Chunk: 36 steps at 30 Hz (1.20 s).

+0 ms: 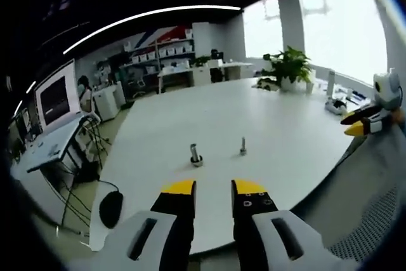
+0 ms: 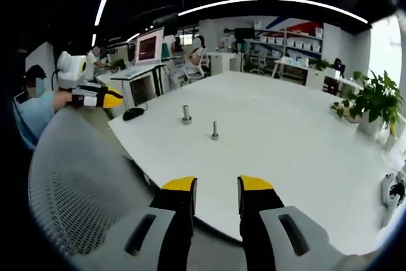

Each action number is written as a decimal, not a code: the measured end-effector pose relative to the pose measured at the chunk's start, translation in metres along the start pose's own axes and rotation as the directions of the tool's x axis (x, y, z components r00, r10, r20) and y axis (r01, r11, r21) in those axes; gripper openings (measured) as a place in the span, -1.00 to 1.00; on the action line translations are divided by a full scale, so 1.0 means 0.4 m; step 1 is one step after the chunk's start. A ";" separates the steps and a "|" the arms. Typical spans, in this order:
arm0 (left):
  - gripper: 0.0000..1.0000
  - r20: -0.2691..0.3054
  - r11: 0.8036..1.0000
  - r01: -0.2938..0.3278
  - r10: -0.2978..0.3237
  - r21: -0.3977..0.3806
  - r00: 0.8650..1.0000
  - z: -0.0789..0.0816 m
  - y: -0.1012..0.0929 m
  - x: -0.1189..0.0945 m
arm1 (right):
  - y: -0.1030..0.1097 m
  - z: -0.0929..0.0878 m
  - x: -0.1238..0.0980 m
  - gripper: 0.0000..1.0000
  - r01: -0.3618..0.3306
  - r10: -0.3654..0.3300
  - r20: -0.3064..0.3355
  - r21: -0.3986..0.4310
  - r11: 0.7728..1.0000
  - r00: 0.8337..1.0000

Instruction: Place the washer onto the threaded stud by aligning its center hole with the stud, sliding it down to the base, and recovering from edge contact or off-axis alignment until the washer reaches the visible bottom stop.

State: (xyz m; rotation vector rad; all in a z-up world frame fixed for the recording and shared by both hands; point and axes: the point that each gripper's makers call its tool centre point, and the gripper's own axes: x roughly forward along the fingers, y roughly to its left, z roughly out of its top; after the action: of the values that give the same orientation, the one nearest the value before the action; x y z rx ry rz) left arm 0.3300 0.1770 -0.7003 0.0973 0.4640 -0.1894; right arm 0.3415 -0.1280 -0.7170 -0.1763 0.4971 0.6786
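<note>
Both the left gripper and the right gripper hover back from the white table, jaws spread and holding nothing. 2 small metal pieces stand apart on it: a slim threaded stud and a stubbier piece with what may be the washer at its foot, too small to confirm. The washer should be light, rigid and slippery, so pinch its rim, leaving the hole free

Office bkgd around a large white round-edged table.
Green leafy potted plant at far edge of table, by bright windows; white bottle just right of it. Grey mesh chair back near left in right gripper view. Black mouse and lit monitor on side desk left; white shelving w/ boxes at far wall.
</note>
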 end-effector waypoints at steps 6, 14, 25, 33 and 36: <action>-0.63 -0.019 0.999 0.036 -0.036 0.005 0.999 -0.011 -0.011 0.009 | -0.026 0.052 -0.015 -0.49 0.063 -0.063 0.133 0.007 0.998 0.989; -0.62 -0.013 0.998 0.060 -0.060 0.018 0.998 -0.002 0.001 0.022 | -0.017 0.060 -0.004 -0.49 0.077 -0.079 0.117 0.019 0.997 0.990; -0.62 -0.009 0.998 0.065 -0.065 0.006 0.998 -0.002 0.015 0.025 | -0.011 0.072 -0.001 -0.49 0.090 -0.091 0.125 0.016 0.996 0.988; -0.65 -0.029 0.998 0.066 -0.066 -0.001 0.997 -0.017 0.012 0.019 | 0.005 0.063 -0.002 -0.52 0.065 -0.067 0.116 0.015 0.998 0.991; -0.65 -0.035 0.998 0.062 -0.062 0.001 0.997 -0.021 0.014 0.018 | 0.006 0.063 -0.004 -0.52 0.067 -0.069 0.120 0.018 0.998 0.990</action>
State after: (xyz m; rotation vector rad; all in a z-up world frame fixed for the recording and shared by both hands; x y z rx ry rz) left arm 0.3338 0.1824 -0.7106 0.0888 0.5017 -0.2499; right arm 0.3487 -0.1191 -0.6944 -0.1380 0.3783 0.6150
